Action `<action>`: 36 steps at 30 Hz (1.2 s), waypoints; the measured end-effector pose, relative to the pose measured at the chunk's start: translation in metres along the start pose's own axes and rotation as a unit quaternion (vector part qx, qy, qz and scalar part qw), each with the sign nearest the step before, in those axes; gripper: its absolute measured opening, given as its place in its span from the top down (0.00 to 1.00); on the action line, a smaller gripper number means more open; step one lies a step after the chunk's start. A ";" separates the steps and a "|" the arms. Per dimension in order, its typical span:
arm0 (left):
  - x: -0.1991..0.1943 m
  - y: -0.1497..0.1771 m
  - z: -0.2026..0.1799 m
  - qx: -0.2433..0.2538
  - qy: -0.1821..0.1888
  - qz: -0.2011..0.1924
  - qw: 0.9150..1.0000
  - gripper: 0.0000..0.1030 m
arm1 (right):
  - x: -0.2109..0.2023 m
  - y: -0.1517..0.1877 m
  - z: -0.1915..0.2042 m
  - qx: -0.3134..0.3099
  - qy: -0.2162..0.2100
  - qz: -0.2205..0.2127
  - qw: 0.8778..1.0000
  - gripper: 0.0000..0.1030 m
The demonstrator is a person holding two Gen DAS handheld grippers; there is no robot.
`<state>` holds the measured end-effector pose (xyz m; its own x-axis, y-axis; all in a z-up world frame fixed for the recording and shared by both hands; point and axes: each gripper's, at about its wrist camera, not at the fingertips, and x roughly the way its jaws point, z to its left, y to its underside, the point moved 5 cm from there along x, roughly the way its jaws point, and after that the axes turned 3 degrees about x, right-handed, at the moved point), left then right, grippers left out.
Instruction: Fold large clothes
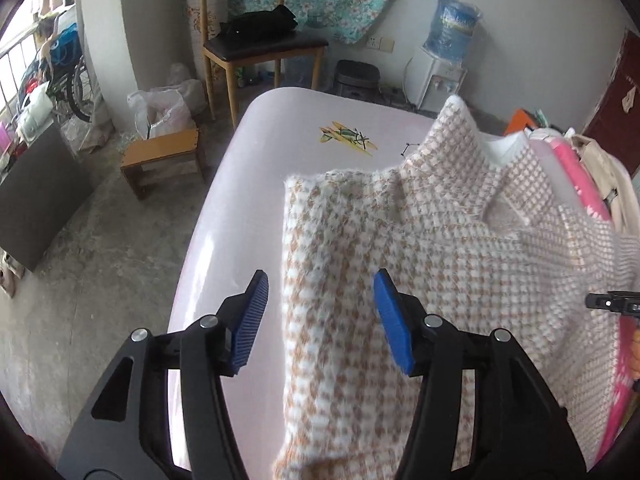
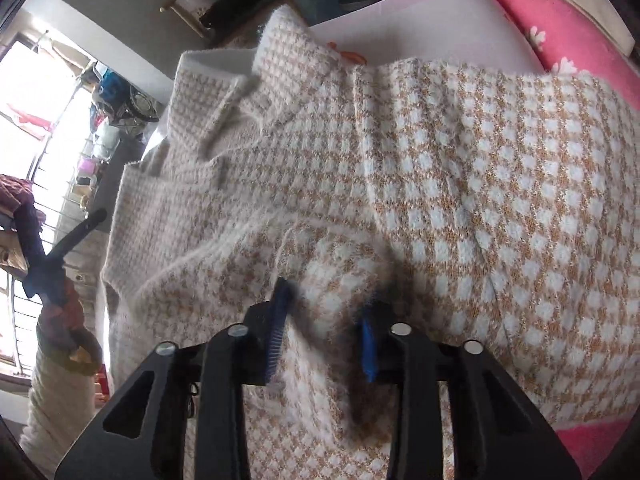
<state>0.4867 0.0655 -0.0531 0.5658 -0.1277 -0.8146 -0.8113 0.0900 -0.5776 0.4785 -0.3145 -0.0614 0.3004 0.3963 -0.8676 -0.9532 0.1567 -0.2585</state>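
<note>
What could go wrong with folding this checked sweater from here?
The fuzzy tan-and-white checked knit sweater is already bunched between the right hand-held gripper fingers, so a fold may set in wrinkled. The left hand-held gripper is open, holding nothing; one-sided pulling could drag the sweater off the glossy pale pink table.

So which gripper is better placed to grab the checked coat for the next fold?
Probably the right gripper: its blue pads already sit in a raised ridge of the checked coat. The left gripper is open, straddling the coat's edge over the pink table.
</note>
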 end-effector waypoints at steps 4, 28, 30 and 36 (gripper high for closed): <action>0.024 -0.008 -0.003 0.020 -0.052 0.008 0.998 0.92 | 0.000 -0.001 0.015 -0.045 0.032 -0.021 0.998 0.86; -0.028 0.028 -0.006 -0.020 0.035 -0.036 0.999 0.84 | 0.006 -0.021 0.003 -0.047 0.070 -0.023 0.996 0.89; -0.032 0.044 -0.025 0.006 0.054 -0.011 0.998 0.84 | -0.004 -0.019 0.013 -0.056 0.090 -0.034 0.994 0.92; -0.010 0.085 -0.039 0.035 0.030 0.047 0.998 0.83 | -0.003 -0.013 0.011 -0.051 0.145 -0.016 0.988 0.91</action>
<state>0.4066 0.0360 -0.0924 0.4763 -0.1751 -0.8617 -0.8468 0.1725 -0.5031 0.4906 -0.3077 -0.0503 0.3223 0.1154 -0.9396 -0.9463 0.0664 -0.3164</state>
